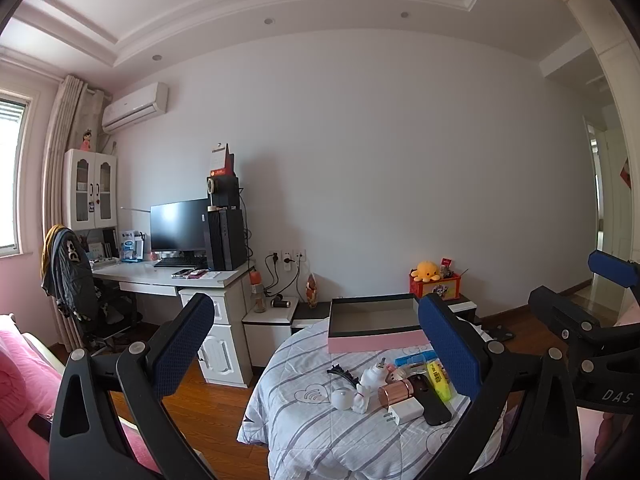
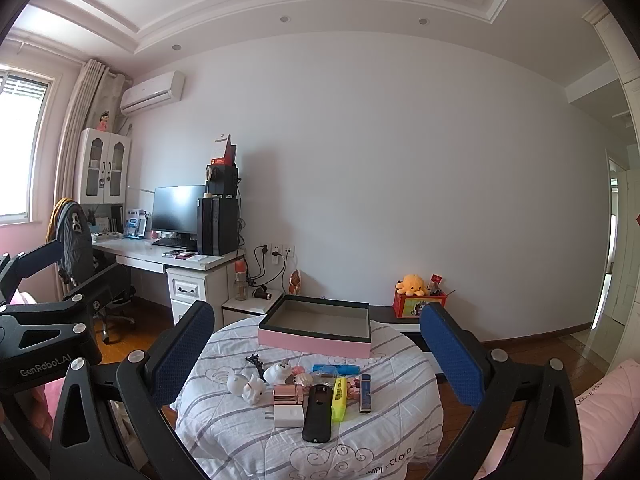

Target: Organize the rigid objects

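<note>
Both grippers (image 1: 316,344) (image 2: 316,344) hover, jaws spread, empty — box (image 2: 320,314) bare, clutter (image 2: 316,384) on the quilt (image 2: 224,428) — sorting unstarted.

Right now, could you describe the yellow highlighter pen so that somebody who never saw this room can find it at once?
Look at the round table under the striped quilt, in front of the pink box. In the cluster of small things near its front edge, the yellow highlighter pen lies between the black remote control and a slim dark blue case. It is the only bright yellow thing there, with a barcode label.
</note>
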